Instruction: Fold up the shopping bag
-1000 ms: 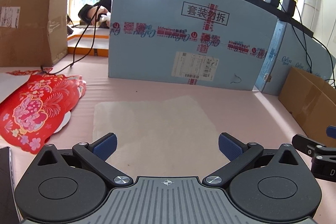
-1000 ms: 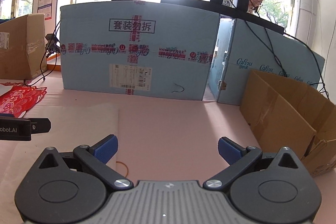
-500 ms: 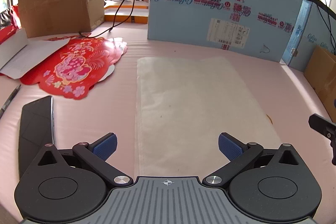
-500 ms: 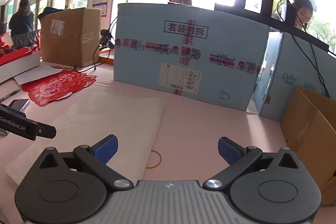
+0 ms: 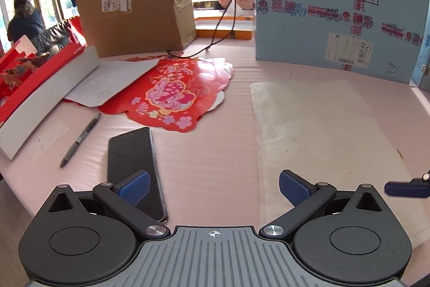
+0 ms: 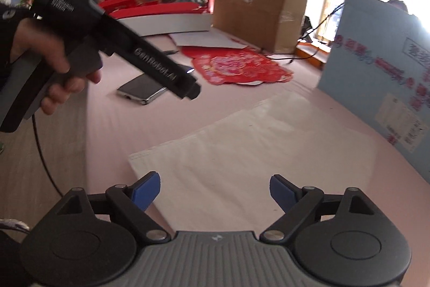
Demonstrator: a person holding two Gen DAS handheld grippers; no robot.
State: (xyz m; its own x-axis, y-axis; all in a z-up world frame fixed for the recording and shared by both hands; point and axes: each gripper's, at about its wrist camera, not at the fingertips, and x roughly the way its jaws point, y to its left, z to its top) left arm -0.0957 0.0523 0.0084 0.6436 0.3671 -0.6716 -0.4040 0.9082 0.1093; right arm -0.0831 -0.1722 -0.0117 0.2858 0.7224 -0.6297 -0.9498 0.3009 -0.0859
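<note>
The shopping bag is a pale, translucent sheet lying flat on the pink table. My left gripper is open above the table, its right pad over the bag's near left edge and its left pad over a black phone. Nothing is between its pads. One fingertip of my right gripper shows at the right edge. In the right wrist view my right gripper hovers over the near end of the bag. Its jaws are wide and closing, gripping nothing. A hand holds the left gripper's body at upper left.
Left of the bag lie a pen, a red paper cut-out and a red-and-white box. A brown cardboard box and a blue carton stand along the back. People sit behind them.
The left view has swung left, so the bag now sits at the right and the phone and pen appear. The right gripper has turned left and rolled over the bag, and its jaws have narrowed slightly.
</note>
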